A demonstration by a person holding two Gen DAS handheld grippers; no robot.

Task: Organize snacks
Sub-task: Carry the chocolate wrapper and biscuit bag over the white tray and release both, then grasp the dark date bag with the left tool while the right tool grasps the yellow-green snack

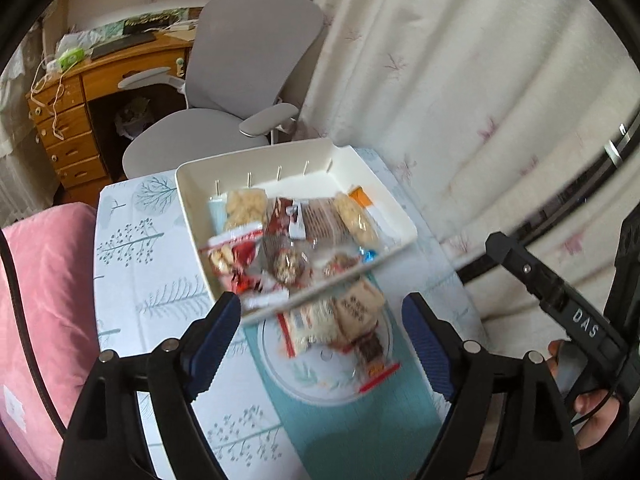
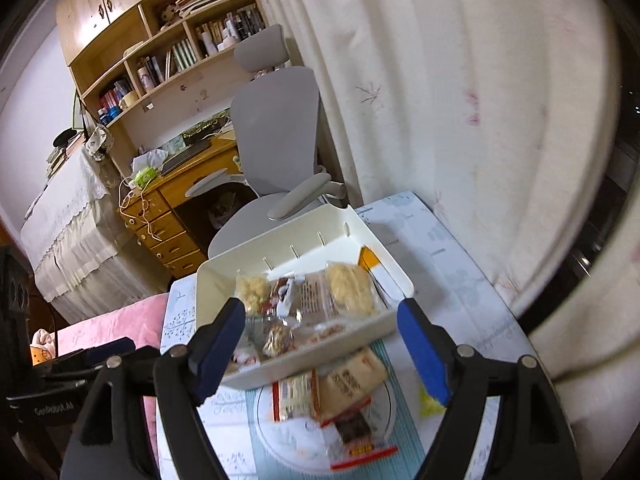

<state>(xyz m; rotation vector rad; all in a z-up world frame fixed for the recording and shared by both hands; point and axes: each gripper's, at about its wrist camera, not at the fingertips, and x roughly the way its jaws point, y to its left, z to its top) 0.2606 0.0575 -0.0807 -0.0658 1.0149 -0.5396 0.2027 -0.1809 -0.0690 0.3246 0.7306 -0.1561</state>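
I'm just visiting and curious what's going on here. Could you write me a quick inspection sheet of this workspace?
Surface: table under a tree-print cloth, teal mat in the middle.
Job's things: white bin holding many wrapped snacks; a few snack packets left on a glass plate in front of it.
Clutter: yellow wrapper right of the plate.
Grippers: left gripper and right gripper open, nothing between the jaws.
Cables: white cord trailing over the desk.
Surroundings: grey office chair, curtain, bookshelf, pink cushion.
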